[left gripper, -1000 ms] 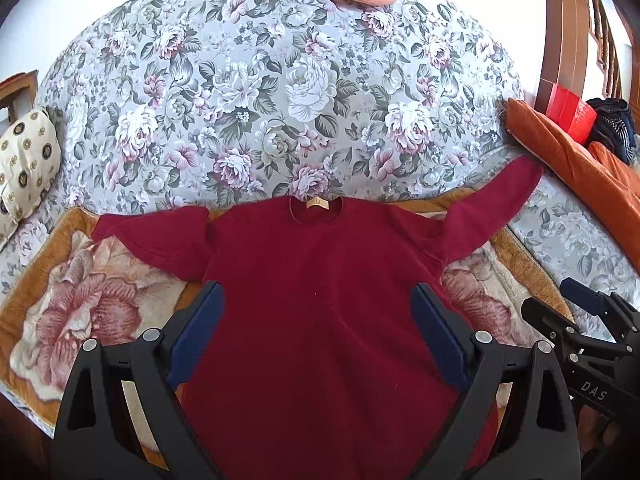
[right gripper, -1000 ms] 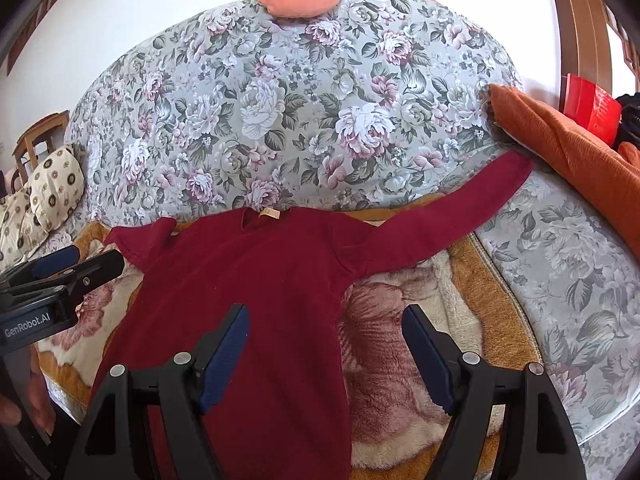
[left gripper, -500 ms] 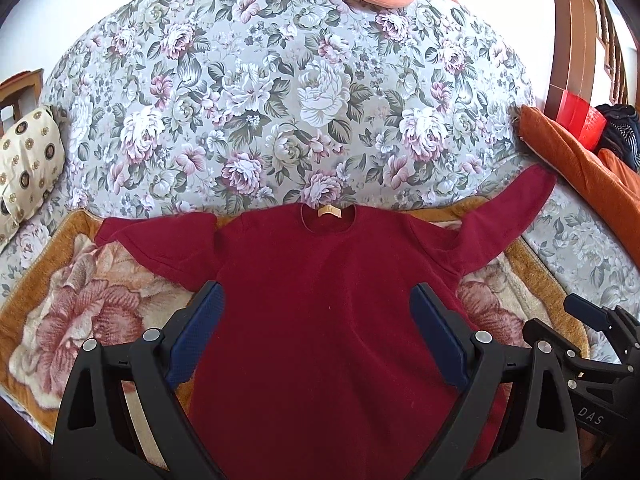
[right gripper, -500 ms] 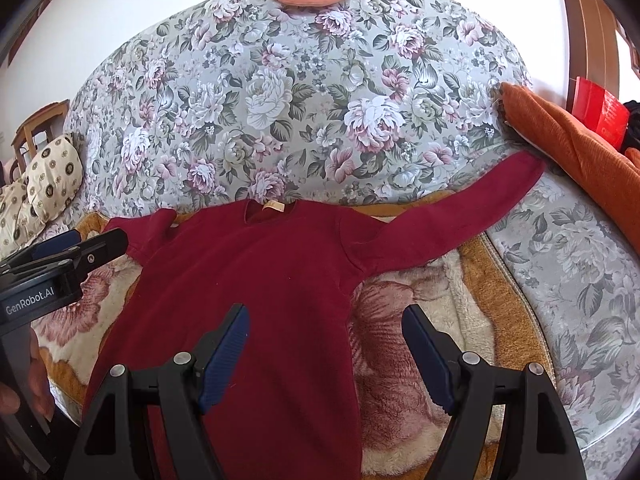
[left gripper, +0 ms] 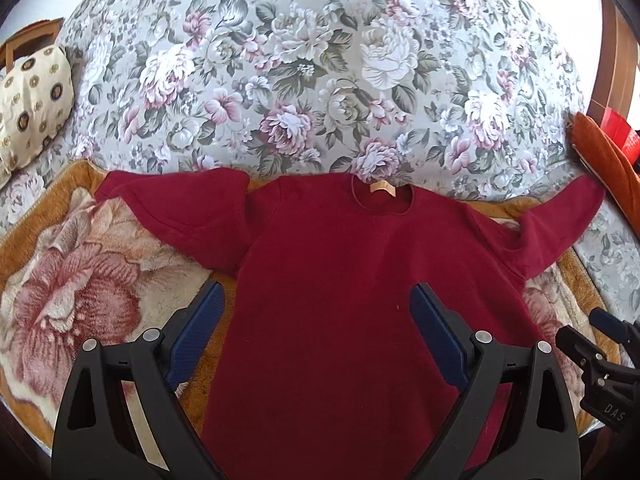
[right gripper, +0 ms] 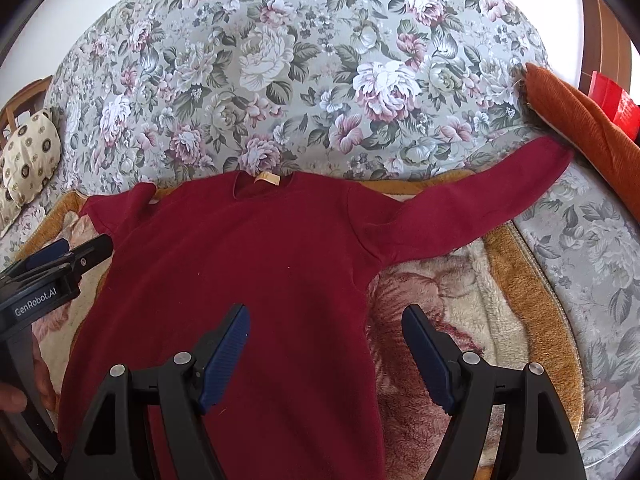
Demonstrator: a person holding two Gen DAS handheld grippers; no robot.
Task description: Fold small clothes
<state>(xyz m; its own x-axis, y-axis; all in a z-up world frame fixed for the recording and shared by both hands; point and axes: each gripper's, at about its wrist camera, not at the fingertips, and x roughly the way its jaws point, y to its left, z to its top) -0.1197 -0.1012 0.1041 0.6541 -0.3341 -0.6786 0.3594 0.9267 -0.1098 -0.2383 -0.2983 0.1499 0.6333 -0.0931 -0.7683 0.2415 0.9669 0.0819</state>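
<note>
— Grey floral bedspread (left gripper: 320, 60) is filling the background, and a plush golden-brown blanket with a big pink rose print (left gripper: 72, 300) is lying over the front of it. Where is the garment sitting?

— Long-sleeved dark red knit sweater (left gripper: 332, 280) is lying flat on that blanket, neck opening and tan label (left gripper: 382, 187) pointing toward the bedspread. One sleeve is stretching out toward the folded orange corduroy cushion (right gripper: 592, 120), the other is lying doubled over itself.

— And the tools?

— Left gripper (left gripper: 316, 328) is hovering over the sweater's body, jaws standing wide apart and holding nothing. Right gripper (right gripper: 326, 344) is hanging over the sweater's side edge, jaws likewise spread and empty
</note>
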